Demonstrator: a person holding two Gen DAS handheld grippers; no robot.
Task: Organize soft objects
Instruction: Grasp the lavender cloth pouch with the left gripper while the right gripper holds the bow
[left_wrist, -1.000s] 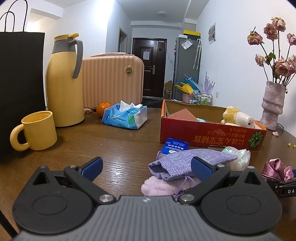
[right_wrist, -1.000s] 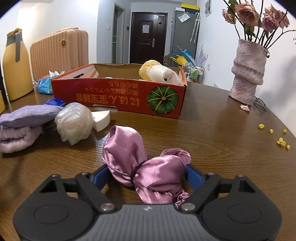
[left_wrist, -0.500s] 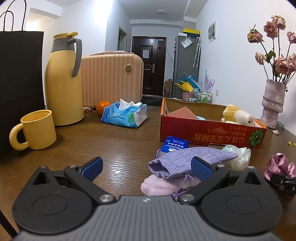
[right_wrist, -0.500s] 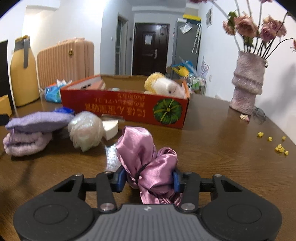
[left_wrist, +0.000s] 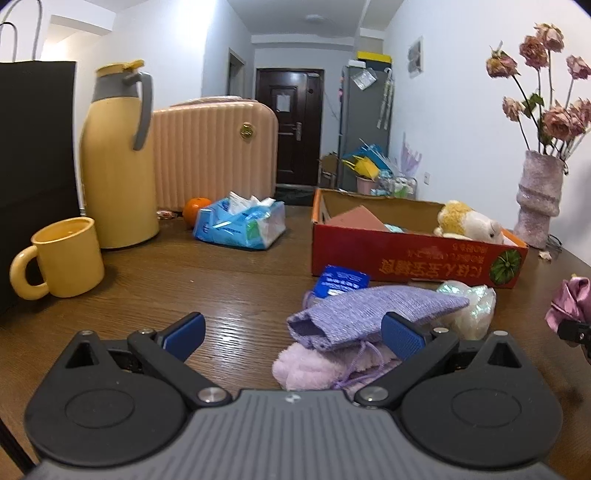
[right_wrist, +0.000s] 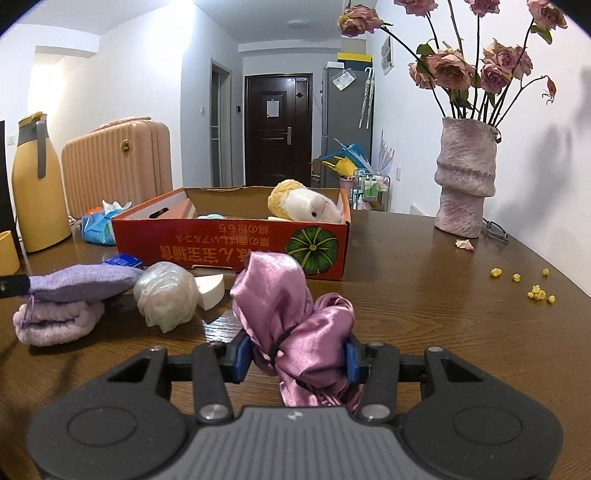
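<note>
Right gripper (right_wrist: 297, 360) jaws drawn in, clamped on pink satin bundle (right_wrist: 291, 314) — blue pads press both sides, bundle bulges up between them, just above bench (right_wrist: 424, 314). Left gripper (left_wrist: 291, 332) jaws wide apart, holding nothing; right finger close by purple knit pouch (left_wrist: 369, 310), contact unclear. Pouch lies on lilac fluffy cloth (left_wrist: 317, 369). Red cardboard box (right_wrist: 229, 247) behind, plush toy (right_wrist: 306, 206) inside. Bench brown wood — vase of dried roses (right_wrist: 465, 173), yellow mug (left_wrist: 66, 254), thermos (left_wrist: 118, 155); hallway with dark door beyond.
</note>
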